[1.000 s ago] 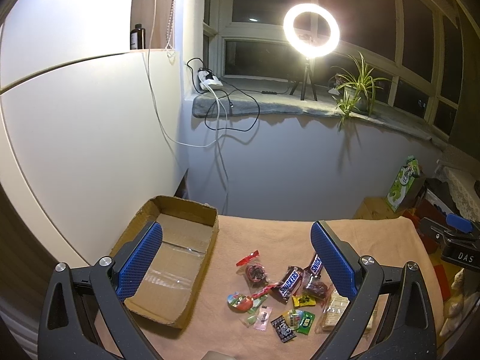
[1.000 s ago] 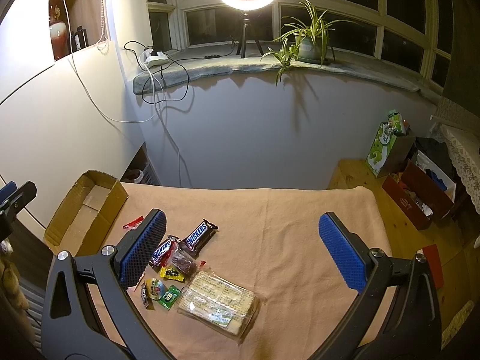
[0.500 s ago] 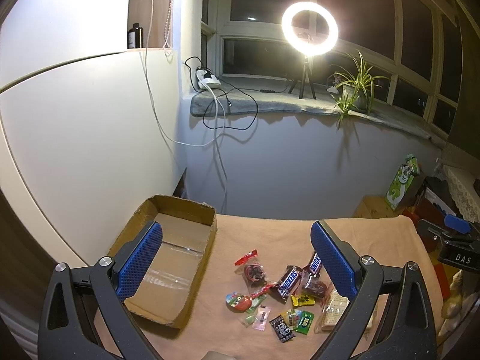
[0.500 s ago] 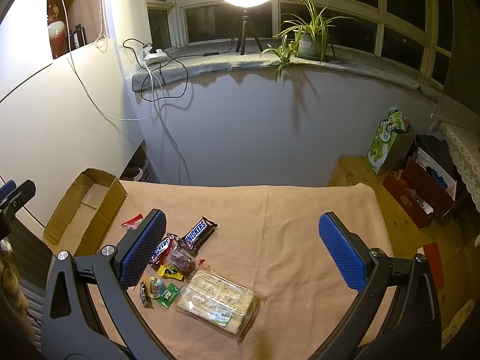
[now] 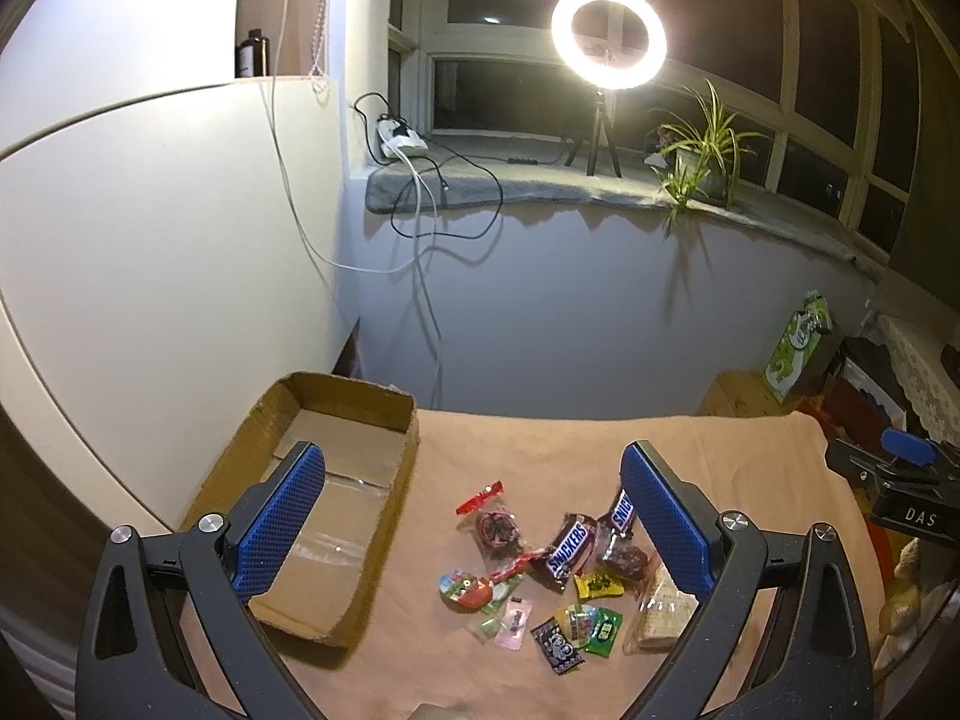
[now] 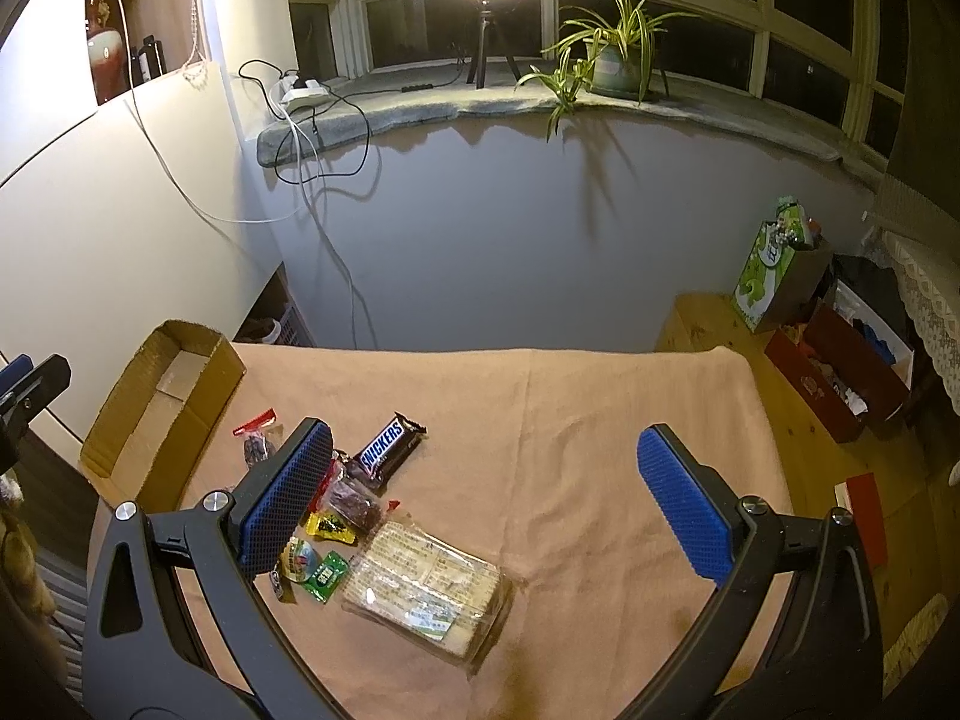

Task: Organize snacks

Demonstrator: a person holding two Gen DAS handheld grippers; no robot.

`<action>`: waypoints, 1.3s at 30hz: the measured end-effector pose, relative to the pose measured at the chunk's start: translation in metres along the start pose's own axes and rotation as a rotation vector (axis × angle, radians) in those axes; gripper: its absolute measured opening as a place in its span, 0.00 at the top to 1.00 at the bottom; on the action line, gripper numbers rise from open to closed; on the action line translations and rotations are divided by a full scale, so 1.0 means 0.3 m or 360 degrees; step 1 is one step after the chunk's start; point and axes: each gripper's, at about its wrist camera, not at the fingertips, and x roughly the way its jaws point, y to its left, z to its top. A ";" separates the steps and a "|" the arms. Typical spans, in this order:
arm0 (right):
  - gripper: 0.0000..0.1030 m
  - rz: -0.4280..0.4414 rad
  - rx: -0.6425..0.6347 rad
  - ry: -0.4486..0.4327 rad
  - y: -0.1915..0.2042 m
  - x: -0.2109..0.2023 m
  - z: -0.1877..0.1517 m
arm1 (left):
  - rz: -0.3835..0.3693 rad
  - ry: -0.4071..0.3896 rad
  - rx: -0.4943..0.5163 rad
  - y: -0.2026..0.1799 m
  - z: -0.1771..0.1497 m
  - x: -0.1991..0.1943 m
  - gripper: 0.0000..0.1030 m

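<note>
Left hand-held gripper [image 5: 474, 516]: released, its two blue-padded fingers spread wide apart with nothing between them, hovering above the worktop.
Right hand-held gripper [image 6: 483, 501]: also released, fingers wide apart and holding nothing, hovering above the worktop.
Worktop [image 6: 600, 420]: covered with a peach-coloured cloth.
Cardboard box [image 5: 336, 510]: open and shallow, lying under and behind the left finger of the left hand-held gripper; seen from the right hand-held gripper it sits far off to the left.
Snack pile [image 5: 540, 570]: small wrapped sweets lying loose on the cloth, between the fingers of the left hand-held gripper and nearer its right finger, just beside the box but not in it.
Chocolate bars [image 6: 390, 444]: two dark wrappers just beyond the left finger of the right hand-held gripper, one partly hidden behind it.
Cracker pack [image 6: 426, 588]: a clear-wrapped block lying flat, low between the fingers of the right hand-held gripper, on the pile's right edge.
Ring light [image 5: 609, 36]: glowing on a tripod on the windowsill, far ahead of both.
Potted plant [image 6: 612, 54]: on the sill to the light's right.
</note>
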 end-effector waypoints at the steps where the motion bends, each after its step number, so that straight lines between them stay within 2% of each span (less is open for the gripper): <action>1: 0.00 0.0001 0.0003 0.0012 -0.006 0.009 0.007 | -0.0008 0.0011 0.0001 -0.003 -0.002 0.004 0.04; 6: 0.00 0.0011 0.0021 0.0069 -0.038 0.040 0.004 | -0.0071 0.0085 -0.0002 -0.008 -0.022 0.034 0.08; 17: 0.00 0.0078 0.0094 0.0288 -0.113 0.134 -0.088 | -0.0248 0.0333 -0.0027 -0.030 -0.090 0.131 0.18; 25: 0.00 0.0153 0.0142 0.0479 -0.141 0.219 -0.184 | -0.0455 0.0605 -0.0012 -0.096 -0.161 0.233 0.31; 29: 0.07 0.0198 0.0177 0.0568 -0.143 0.253 -0.235 | -0.0552 0.0750 0.0053 -0.153 -0.213 0.286 0.35; 30: 0.08 0.0211 0.0189 0.0595 -0.144 0.265 -0.248 | -0.0557 0.0769 0.0080 -0.170 -0.227 0.295 0.40; 35: 0.18 0.0275 0.0220 0.0695 -0.136 0.308 -0.294 | -0.0621 0.0896 0.0140 -0.235 -0.282 0.347 0.54; 39: 0.26 0.0335 0.0249 0.0750 -0.123 0.336 -0.314 | -0.0689 0.0971 0.0164 -0.269 -0.304 0.374 0.57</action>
